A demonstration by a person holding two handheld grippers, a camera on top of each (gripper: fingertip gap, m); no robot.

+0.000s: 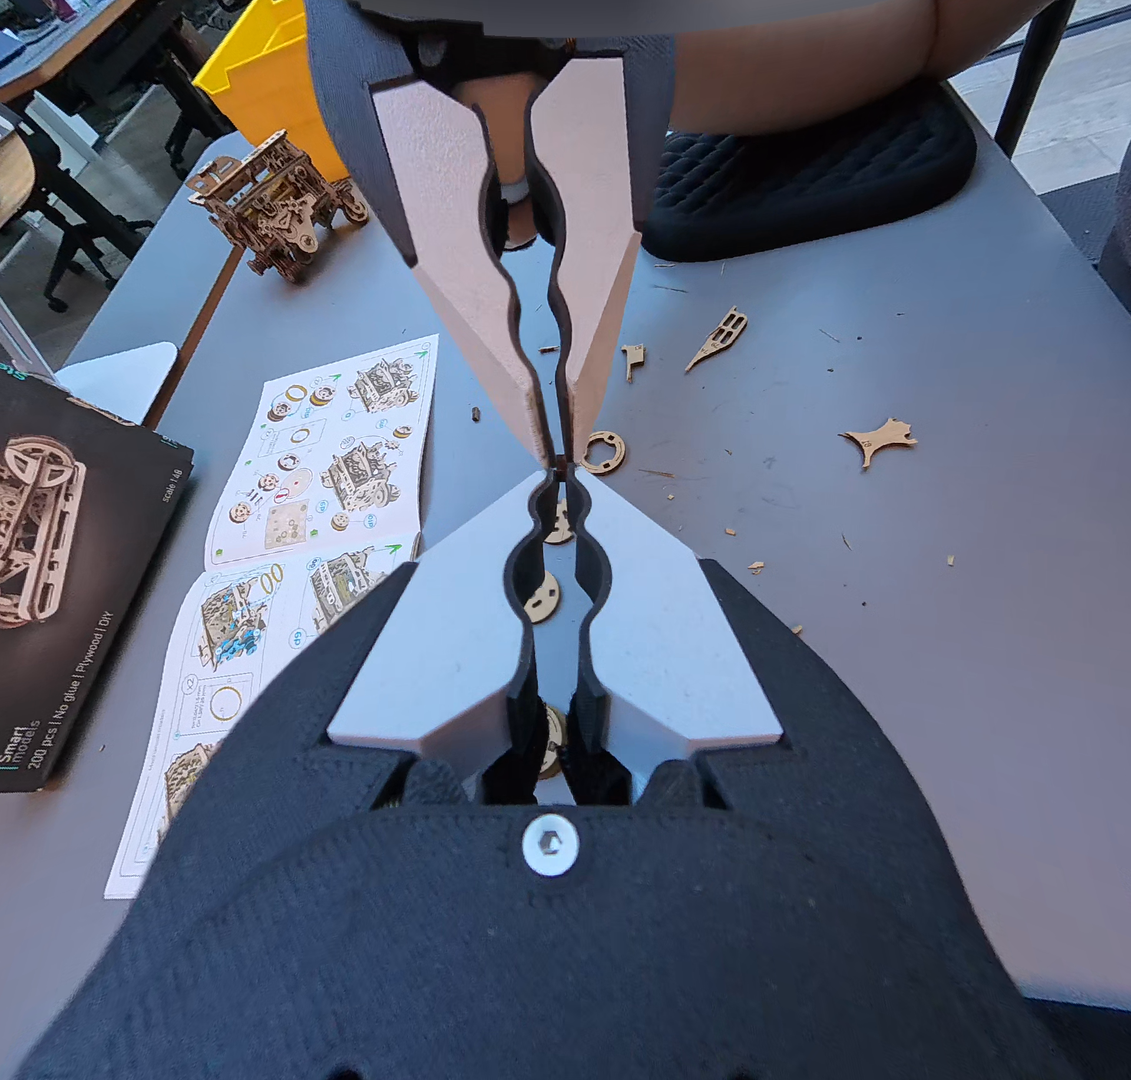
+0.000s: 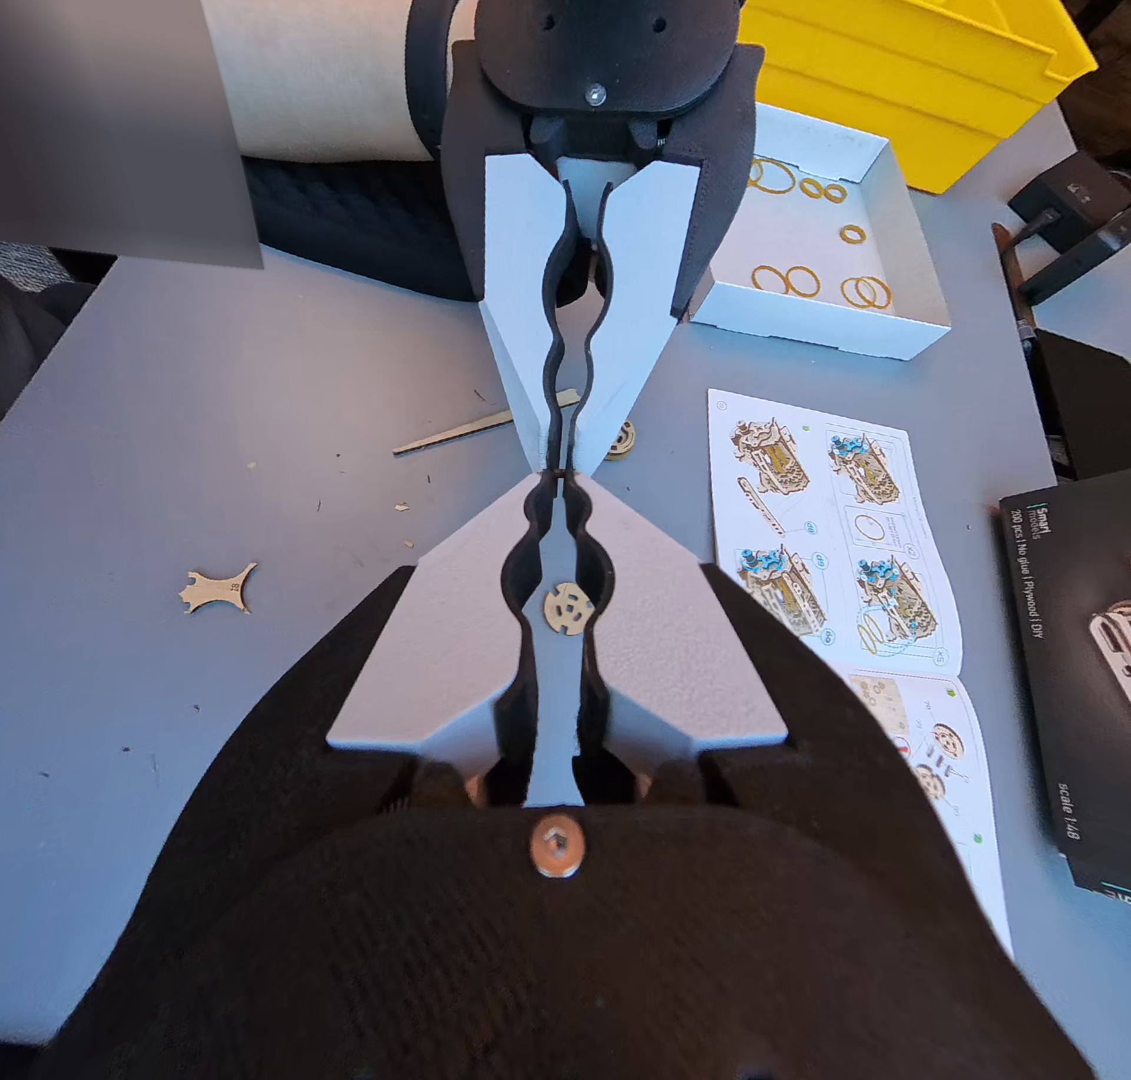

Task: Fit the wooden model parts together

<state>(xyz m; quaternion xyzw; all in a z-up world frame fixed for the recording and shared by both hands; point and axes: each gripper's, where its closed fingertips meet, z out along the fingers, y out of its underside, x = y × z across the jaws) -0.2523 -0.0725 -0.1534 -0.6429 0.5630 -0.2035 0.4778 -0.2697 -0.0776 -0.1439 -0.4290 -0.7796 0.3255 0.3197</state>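
Note:
My left gripper (image 1: 554, 480) and my right gripper (image 1: 557, 457) meet tip to tip above the grey table (image 1: 857, 561). Both are shut, pinching a tiny dark wooden peg (image 1: 558, 470) between them. The right wrist view shows the same: my right gripper (image 2: 558, 483), the left gripper (image 2: 560, 457) opposite, and the peg (image 2: 558, 473) at the joint. I cannot tell whether it is one piece or two. A wooden ring (image 1: 603, 452) and slotted wooden discs (image 1: 541, 598) lie on the table under the tips. One disc (image 2: 568, 607) shows between my right fingers.
A built wooden model (image 1: 275, 206) stands at the far left. An open instruction booklet (image 1: 324, 500) and a black box (image 1: 73, 561) lie left. Wooden scraps (image 1: 881, 439), a stick (image 2: 453, 433), a white tray of rubber bands (image 2: 814, 243) and a yellow bin (image 2: 887, 41) surround the work spot. The grippers are tip to tip, or close to it. Between my left fingertips and the disc (image 2: 568, 607) there is roughly 8 cm.

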